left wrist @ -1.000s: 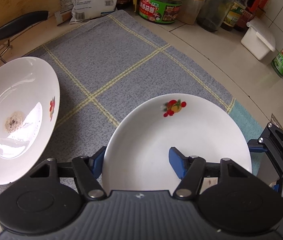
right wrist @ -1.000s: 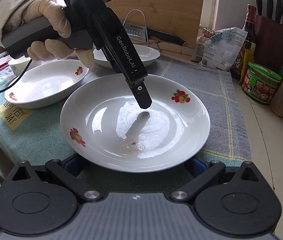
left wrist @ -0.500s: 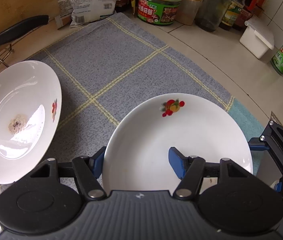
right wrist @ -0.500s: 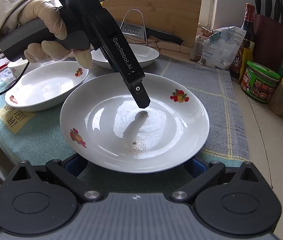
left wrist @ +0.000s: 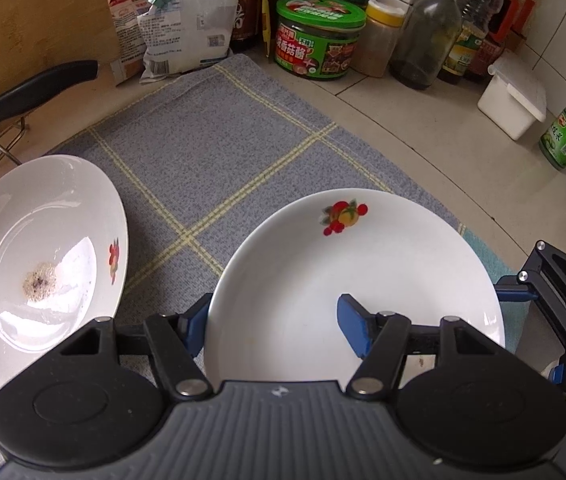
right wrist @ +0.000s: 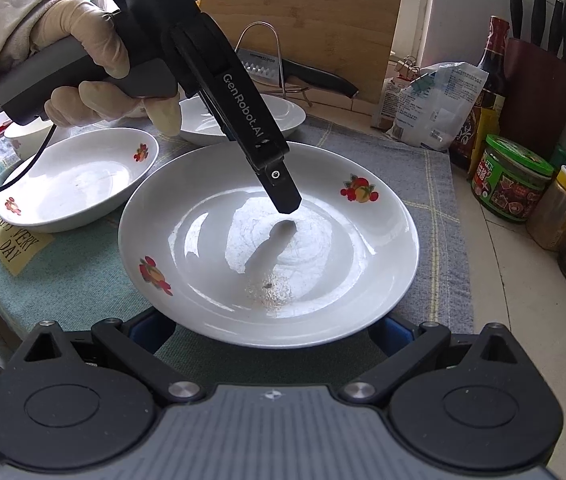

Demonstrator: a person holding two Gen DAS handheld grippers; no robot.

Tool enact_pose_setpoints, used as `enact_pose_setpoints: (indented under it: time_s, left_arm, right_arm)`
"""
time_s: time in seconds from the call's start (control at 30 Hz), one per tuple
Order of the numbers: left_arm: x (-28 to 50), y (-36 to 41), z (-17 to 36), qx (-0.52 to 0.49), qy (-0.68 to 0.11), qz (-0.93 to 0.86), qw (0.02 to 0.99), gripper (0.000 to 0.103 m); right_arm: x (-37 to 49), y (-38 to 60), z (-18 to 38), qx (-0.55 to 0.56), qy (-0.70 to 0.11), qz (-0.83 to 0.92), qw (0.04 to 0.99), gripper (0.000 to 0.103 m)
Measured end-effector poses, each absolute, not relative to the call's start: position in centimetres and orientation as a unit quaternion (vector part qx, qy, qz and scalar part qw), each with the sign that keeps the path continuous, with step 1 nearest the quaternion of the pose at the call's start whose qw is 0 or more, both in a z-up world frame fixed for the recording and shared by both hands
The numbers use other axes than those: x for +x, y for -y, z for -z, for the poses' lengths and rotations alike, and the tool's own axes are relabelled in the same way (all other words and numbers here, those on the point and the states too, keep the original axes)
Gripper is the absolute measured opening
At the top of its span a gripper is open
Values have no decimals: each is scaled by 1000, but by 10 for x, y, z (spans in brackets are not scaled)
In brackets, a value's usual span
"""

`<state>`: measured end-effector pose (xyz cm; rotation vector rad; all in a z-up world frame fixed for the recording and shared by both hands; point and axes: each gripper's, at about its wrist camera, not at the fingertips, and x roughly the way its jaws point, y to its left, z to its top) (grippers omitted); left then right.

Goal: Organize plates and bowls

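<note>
A kitchen desk [left wrist: 443,152] is shown from two wrist cameras, with a grey checked cloth [left wrist: 203,152] spread over it. The held plate [left wrist: 343,264], white with small fruit motifs, lies over the near right part of the cloth. Its rim is pinched by the left tool [left wrist: 274,322], one blue pad under the outer edge and the other pressed on the inner slope, so the tool is closed narrow on the plate. The tool is carried by a gloved hand [right wrist: 83,52]. The right tool [right wrist: 271,330] is set wide, with its pads low beside the plate's near rim, and nothing is gripped by it.

A second plate [left wrist: 43,260] carrying a patch of crumbs lies near on the left, apart from the held one. A shallow bowl [right wrist: 79,176] is seen just beside the held plate.

Whether the plate is raised off the cloth cannot be told. Because it is gripped at one point of the rim only, the far side could be pulled down by its own weight, and the glazed edge could slide out of the pads. The neighbouring plate or bowl could be struck if it is swung sideways, and the crumbs in its well could be spilled if it is tipped.

The plate is round, so no long axis is given; its hollow faces upward and it sits close to level.
</note>
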<state>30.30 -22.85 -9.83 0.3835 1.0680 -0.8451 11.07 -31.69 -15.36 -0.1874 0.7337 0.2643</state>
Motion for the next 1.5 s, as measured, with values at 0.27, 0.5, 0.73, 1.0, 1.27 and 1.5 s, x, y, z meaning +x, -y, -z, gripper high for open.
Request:
enact_pose_setpoints:
  time_s: [0.27,0.5,0.73,1.0,1.27,1.5]
  left_arm:
    - [319,245,98,177,-477,394,765,64]
    - [334,256,100,177,-472,396,767,64]
    - [348,265,106,171,-473,396,769,64]
    - [355,272,114,171,-475,396,767,64]
    - [358,273,119,170,-477,395,766,64]
    - [360,274,119,168,-473,394,770,64]
  right_arm:
    - [131,331,152,-103,-362,-121,919,103]
    - [147,340,151,-110,-366,-114,917,103]
    - [162,348,155,-109,-374,-113,914,103]
    - [172,353,159,-106,-381,-110,912,103]
    - [177,355,164,-102,-386,-111,910,103]
    - [181,355,165,-99,-385,-107,911,103]
